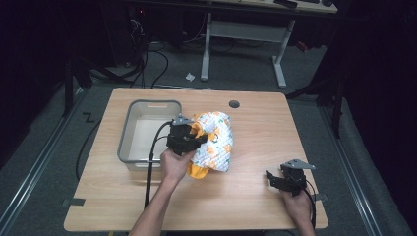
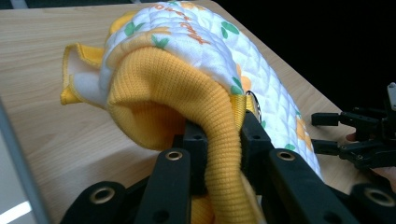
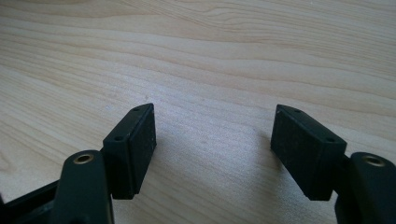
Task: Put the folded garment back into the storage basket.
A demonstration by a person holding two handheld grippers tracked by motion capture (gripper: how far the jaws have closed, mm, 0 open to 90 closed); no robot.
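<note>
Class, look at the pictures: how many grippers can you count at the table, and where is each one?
2. The left gripper is beside the grey bin, its jaws shut on the yellow-and-white quilted garment. The right gripper rests near the table's front right corner, jaws open.

Grey bin (image 1: 129, 129) on wooden table (image 1: 255, 137)

The high view is looking forward and down on the whole bench (image 1: 255, 123) from the person's side. Each gripper view is looking along its own fingers, close above the wood. High and left gripper views are sharing the quilted garment (image 2: 219, 56).
</note>
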